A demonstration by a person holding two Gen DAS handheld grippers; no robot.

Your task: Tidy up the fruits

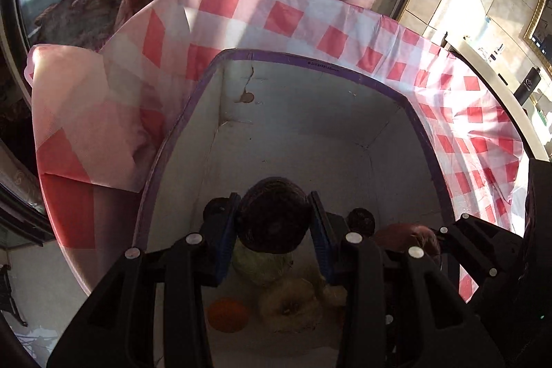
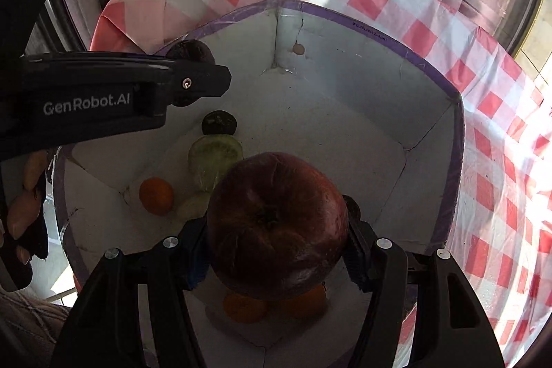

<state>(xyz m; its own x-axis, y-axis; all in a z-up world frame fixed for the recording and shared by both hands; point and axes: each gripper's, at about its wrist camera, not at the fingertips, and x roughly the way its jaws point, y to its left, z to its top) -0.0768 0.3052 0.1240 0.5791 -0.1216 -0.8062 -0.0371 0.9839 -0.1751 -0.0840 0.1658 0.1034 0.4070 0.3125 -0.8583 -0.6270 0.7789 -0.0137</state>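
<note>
Fruits: red apple point(image 2: 276, 225) pinched by right gripper point(image 2: 276, 250); dark round fruit point(image 1: 272, 216), possibly avocado, pinched by left gripper point(image 1: 274, 230); both above white box point(image 2: 345, 112) holding orange point(image 2: 156, 195).

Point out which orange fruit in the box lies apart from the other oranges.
The orange at the box's left side, beside the green fruit. The other two oranges lie together under the red apple held by the right gripper.
</note>
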